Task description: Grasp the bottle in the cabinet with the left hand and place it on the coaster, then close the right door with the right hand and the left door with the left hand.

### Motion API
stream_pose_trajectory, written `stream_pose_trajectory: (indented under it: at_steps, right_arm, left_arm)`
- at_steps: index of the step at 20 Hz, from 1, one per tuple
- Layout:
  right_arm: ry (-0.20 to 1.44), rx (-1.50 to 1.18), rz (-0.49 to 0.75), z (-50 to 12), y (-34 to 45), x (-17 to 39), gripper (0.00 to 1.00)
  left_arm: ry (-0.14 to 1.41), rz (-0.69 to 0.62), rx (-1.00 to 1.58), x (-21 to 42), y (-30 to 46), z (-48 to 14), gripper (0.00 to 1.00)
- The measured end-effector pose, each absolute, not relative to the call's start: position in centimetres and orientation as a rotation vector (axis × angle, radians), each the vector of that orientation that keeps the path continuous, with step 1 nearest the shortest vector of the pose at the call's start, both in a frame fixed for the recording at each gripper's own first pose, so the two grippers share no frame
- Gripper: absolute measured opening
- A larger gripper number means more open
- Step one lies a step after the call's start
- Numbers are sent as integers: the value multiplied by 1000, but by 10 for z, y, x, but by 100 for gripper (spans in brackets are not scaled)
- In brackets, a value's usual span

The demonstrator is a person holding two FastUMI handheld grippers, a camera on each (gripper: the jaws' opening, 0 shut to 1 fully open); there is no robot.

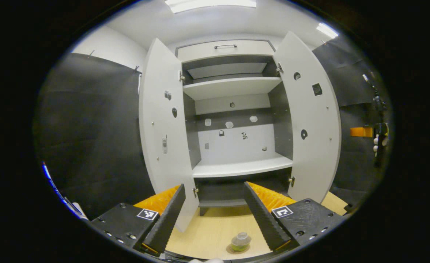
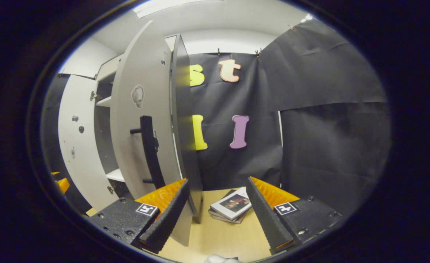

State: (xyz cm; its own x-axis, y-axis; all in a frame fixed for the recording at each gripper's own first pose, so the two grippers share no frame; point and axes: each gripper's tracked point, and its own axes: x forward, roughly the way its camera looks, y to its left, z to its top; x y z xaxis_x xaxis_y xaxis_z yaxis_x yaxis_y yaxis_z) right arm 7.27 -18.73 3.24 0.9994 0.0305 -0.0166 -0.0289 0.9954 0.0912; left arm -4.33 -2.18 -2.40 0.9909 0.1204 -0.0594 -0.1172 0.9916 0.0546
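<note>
A small bottle (image 1: 241, 240) with a pale cap stands upright on a round coaster (image 1: 234, 250) on the wooden tabletop, just below and between my left gripper's fingers. The left gripper (image 1: 213, 186) is open and holds nothing, facing the white cabinet (image 1: 237, 146). Its left door (image 1: 163, 138) and right door (image 1: 312, 120) both stand wide open. In the right gripper view, the right door (image 2: 142, 120) shows its outer face with a black handle (image 2: 150, 153). My right gripper (image 2: 218, 180) is open, and the door's free edge sits close by its left finger.
The cabinet's shelves (image 1: 242, 168) are bare. A stack of books (image 2: 231, 206) lies on the wooden table (image 2: 218, 233) past the right door's edge. Black cloth walls close in both sides. The left door (image 2: 78, 146) shows farther off in the right gripper view.
</note>
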Motion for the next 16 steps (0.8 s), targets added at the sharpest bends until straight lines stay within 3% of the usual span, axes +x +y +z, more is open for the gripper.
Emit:
stream_pose_trajectory:
  at_steps: [7, 11, 14, 15, 16]
  right_arm:
    - [53, 63, 268, 44, -144, 116, 100]
    - [52, 36, 270, 46, -142, 119, 96]
    - [48, 24, 225, 46, -139, 116, 99]
    - [43, 15, 216, 47, -135, 116, 95]
    - [41, 9, 207, 47, -129, 114, 99]
  left_arm:
    - [57, 220, 31, -65, -25, -13, 97]
    - [54, 206, 24, -61, -26, -16, 97]
    - [64, 182, 22, -50, -16, -21, 97]
    - [63, 170, 21, -47, -13, -21, 97]
    - [62, 158, 19, -43, -9, -20, 97]
